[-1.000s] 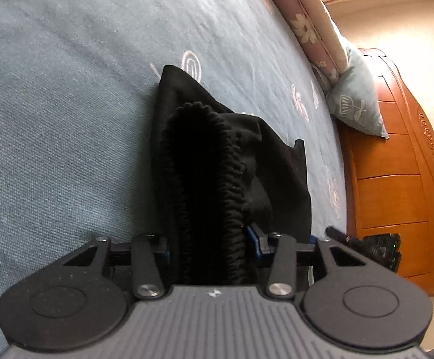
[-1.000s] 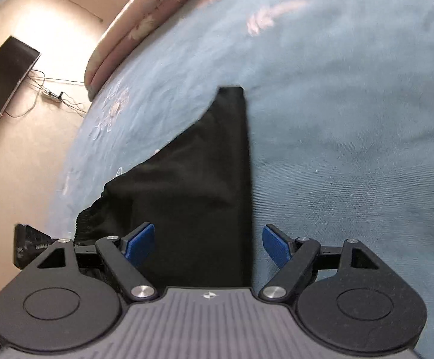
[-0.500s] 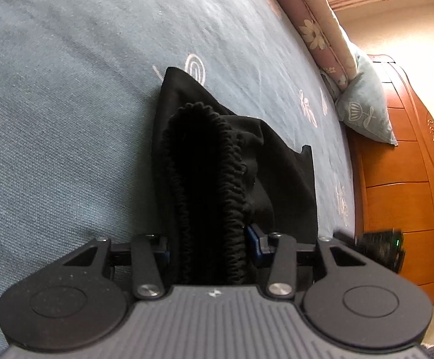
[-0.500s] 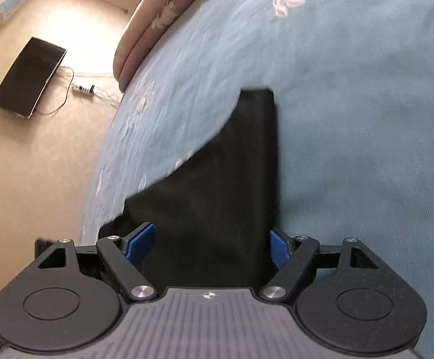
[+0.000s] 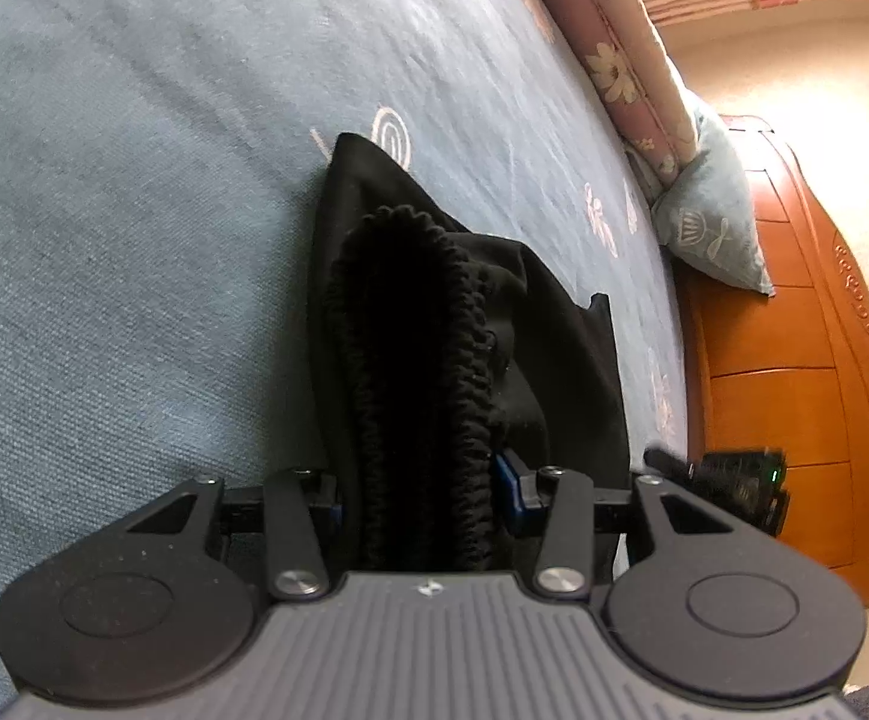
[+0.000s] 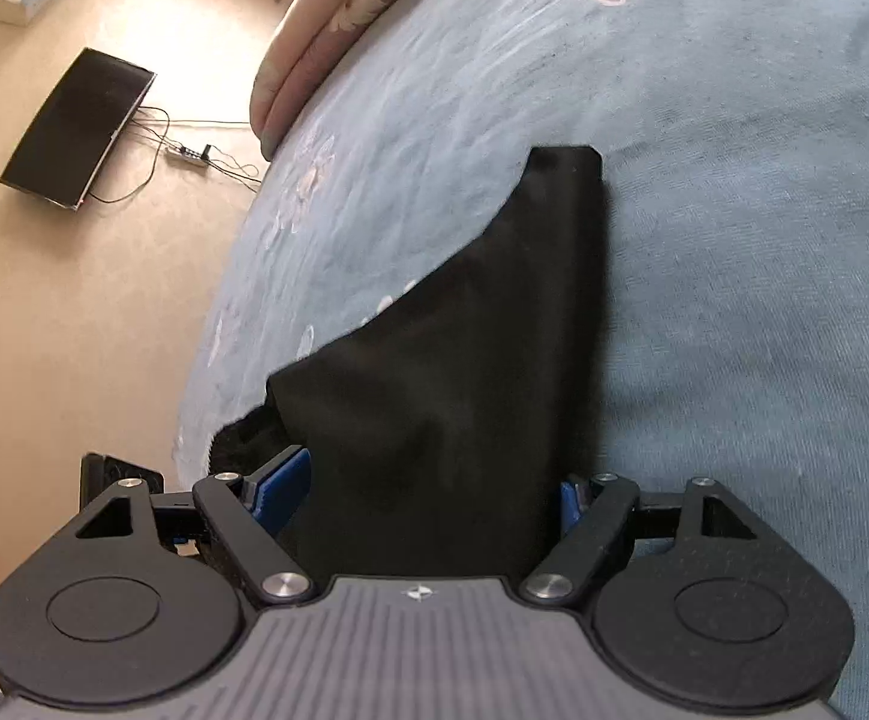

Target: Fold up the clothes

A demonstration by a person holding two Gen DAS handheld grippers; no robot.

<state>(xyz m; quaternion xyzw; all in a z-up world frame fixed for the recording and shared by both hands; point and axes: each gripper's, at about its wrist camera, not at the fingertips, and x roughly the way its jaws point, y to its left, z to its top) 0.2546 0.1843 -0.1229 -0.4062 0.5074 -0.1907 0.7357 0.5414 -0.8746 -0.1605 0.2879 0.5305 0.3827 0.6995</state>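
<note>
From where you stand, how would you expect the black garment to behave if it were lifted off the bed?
The black garment would probably drape limply: it lies flat, following the blue bedspread. Its ribbed waistband, bunched in the left hand-held gripper, looks stretchy. It seems light and unlikely to slip.

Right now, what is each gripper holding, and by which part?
Left gripper: shut on the black shorts at the ribbed waistband. Right gripper: fabric lies between its jaws; a grip cannot be told.
</note>
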